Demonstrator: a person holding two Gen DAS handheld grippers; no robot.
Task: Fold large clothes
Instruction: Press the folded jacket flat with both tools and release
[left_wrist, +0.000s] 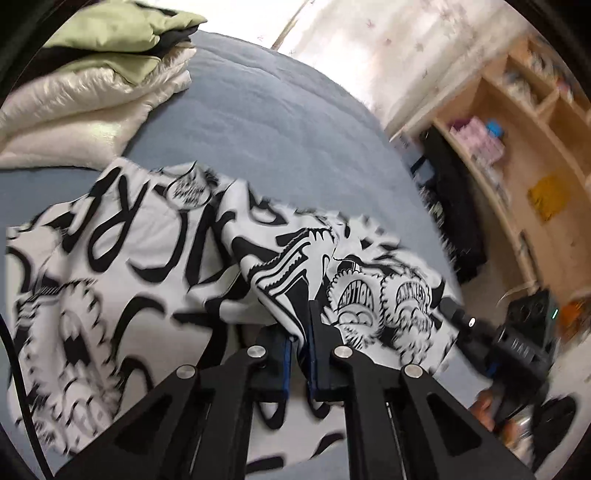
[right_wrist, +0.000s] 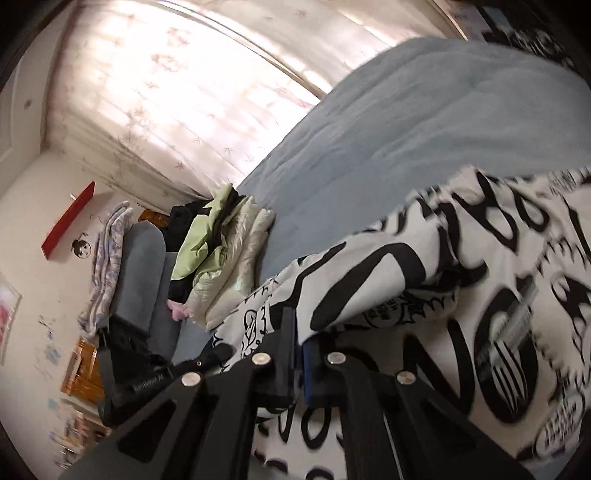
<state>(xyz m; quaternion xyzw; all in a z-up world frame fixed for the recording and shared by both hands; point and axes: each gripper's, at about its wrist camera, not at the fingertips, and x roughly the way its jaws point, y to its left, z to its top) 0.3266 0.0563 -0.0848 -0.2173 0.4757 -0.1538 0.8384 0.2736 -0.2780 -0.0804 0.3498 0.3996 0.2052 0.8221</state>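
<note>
Your left gripper (left_wrist: 301, 332) has its blue-padded jaws pinched on a raised fold of the black-and-white graphic-print garment (left_wrist: 122, 258), and your right gripper (right_wrist: 297, 343) is pressed together on another edge of the same cloth (right_wrist: 461, 295). In the left wrist view the right gripper (left_wrist: 458, 314) shows just to the right, across a short span of fabric, so both hands hold one edge close together.

From that held edge the garment runs away from you and to your left across the blue bed cover (left_wrist: 258, 122). Its bulk lies bunched on the bed, well short of the far edge; the long axis seems to run left to right, though blur and wrinkles make that uncertain. Neither arm is clearly nearer the loose bulk.

Nothing here is a container. A stack of folded puffer jackets (left_wrist: 92, 96), cream below and light green above, sits near the far left corner of the bed, apart from the print garment. Any fold carried that way looks to have open bed cover to land on.
</note>
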